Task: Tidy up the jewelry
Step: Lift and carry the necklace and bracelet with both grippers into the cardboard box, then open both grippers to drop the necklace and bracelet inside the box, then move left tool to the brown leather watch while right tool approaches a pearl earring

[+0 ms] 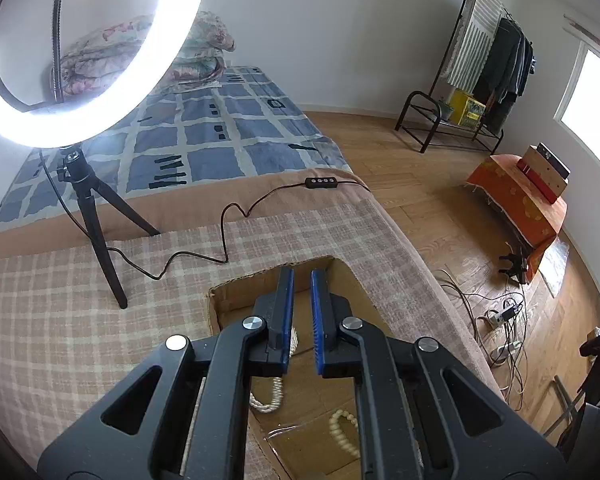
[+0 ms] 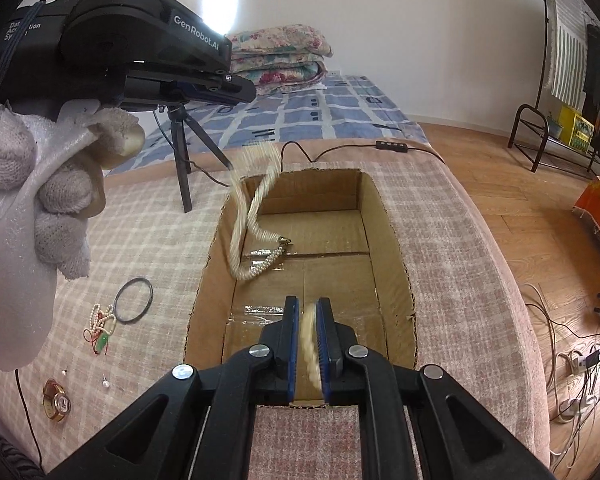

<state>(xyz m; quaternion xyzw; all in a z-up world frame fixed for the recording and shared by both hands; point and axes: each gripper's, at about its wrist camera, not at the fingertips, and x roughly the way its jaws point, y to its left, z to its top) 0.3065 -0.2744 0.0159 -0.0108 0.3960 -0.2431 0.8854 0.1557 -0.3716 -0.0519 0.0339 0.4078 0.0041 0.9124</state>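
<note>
Above cardboard box (image 2: 384, 216): pearl necklace (image 2: 244, 216) mid-drop; left gripper (image 1: 300, 280) parted, empty. Right gripper (image 2: 308, 308) nearly closed round bead strand (image 2: 310, 344); next, release inside.

bright ring light (image 1: 80, 80) blows out white; window (image 1: 592, 108) glares; pearl necklace (image 2: 252, 208) motion-blurred; fisheye edges bend, dark.

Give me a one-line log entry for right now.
left gripper: open, over cardboard box | pearl necklace: dropping into box | right gripper: shut on beaded strand
</note>
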